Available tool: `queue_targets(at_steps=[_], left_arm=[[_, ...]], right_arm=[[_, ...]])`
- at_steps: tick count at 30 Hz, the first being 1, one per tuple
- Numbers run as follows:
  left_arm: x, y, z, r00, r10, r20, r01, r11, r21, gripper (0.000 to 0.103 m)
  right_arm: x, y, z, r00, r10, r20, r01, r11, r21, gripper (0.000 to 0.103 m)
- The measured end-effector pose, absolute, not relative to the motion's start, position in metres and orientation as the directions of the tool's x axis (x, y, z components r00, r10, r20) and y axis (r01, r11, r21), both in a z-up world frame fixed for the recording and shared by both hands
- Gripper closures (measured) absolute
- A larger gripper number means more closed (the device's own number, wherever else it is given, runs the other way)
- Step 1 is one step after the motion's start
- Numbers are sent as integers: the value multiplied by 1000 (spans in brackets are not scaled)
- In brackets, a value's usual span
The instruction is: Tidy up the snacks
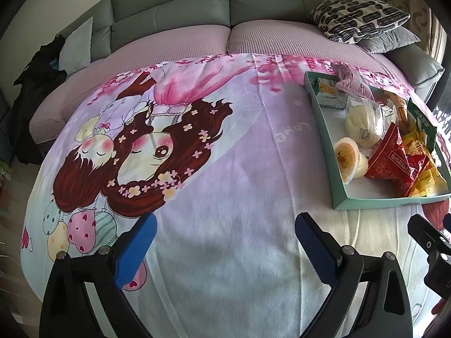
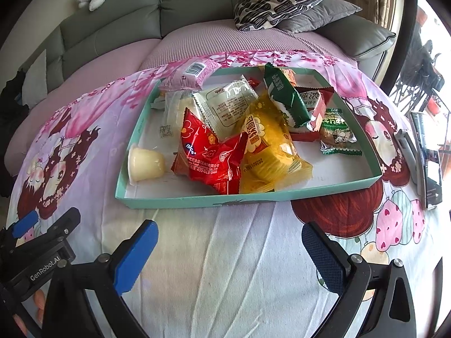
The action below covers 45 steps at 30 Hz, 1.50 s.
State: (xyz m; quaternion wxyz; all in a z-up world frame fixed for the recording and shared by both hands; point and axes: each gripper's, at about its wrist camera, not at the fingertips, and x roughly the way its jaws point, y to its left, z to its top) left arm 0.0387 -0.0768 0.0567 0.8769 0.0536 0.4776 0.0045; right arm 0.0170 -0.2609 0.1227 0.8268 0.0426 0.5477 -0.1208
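Teal cardboard tray (image 2: 180,201) at twelve o'clock of the right gripper (image 2: 229,256) corrals every snack (red packet (image 2: 208,155) foremost), so both it and the left gripper (image 1: 225,250) hover spread wide, empty, seemingly done.

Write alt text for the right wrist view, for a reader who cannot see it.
A shallow teal cardboard tray on a cartoon-print blanket holds a jumble of snacks: a red packet, a yellow packet, a green packet and a jelly cup. The open right gripper hovers in front of it, holding nothing; a grey sofa lies behind.
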Motion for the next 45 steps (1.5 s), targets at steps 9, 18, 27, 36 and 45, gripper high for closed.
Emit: queue_targets(at_steps=[9,18,27,36,45], left_arm=[[39,-78,57,540,51,-840,47,995,90,5],[38,-77,59,543,48,-838,43,995,85,5],[38,-75,60,546,46,-836,41,996,82,5],[39,-74,60,539,54,-840,25,996,80,5],[37,-72,60,546,64,-835,8,997,82,5]], right_arm=[[18,-260,123,369,-153,-917,247,967,-62,0],[18,-260,124,370,-154,-916,247,967,-63,0],[18,-260,125,370,-155,-916,246,967,-64,0],[18,-259,125,369,-156,-916,245,967,-66,0],[18,-259,126,370,-156,-916,246,967,-66,0]])
